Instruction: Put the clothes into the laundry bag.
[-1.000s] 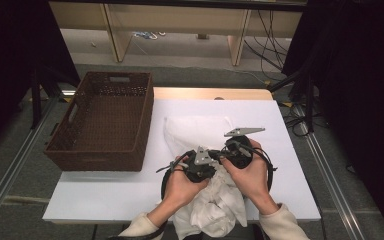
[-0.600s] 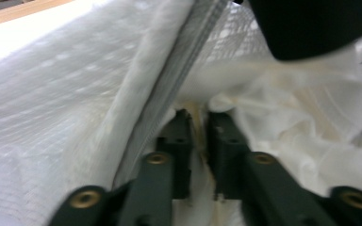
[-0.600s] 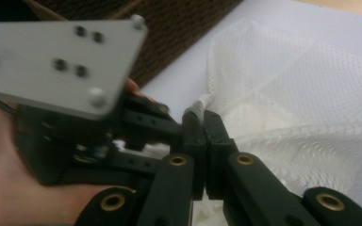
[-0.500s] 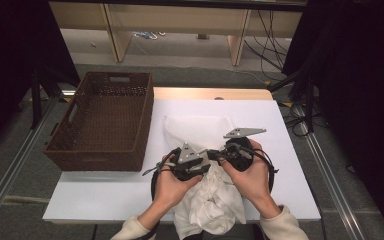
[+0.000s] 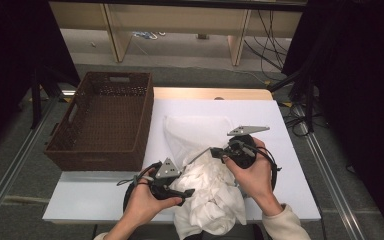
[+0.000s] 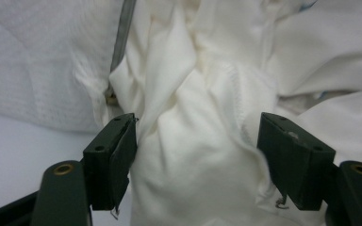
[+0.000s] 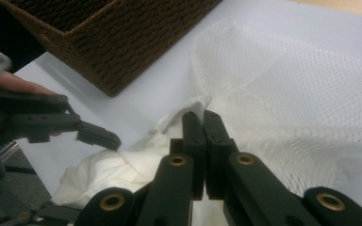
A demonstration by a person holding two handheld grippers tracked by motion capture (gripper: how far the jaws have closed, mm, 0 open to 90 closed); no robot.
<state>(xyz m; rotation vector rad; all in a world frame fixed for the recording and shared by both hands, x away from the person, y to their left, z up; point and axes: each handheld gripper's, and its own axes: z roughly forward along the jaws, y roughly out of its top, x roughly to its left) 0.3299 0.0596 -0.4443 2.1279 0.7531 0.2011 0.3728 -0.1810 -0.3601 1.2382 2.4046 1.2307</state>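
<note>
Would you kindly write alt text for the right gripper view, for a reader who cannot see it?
The right gripper, jaws shut, pinches the edge of a white mesh bag spread on a white table. Crumpled white cloth lies at the bag's mouth, with the left gripper above it and a brown wicker basket behind.

Lab-like recording bay: black curtains (image 5: pixel 10 60) (both sides), floor rails (image 5: pixel 10 170), loose cables (image 5: pixel 272 42).

My right gripper (image 7: pixel 202 117) has its jaws pressed together on the edge of the white mesh bag (image 7: pixel 311 99). White cloth (image 7: pixel 118 169) lies bunched below. My left gripper (image 7: pixel 99 136) sits nearby, beside the brown wicker basket (image 7: pixel 122 42).
</note>
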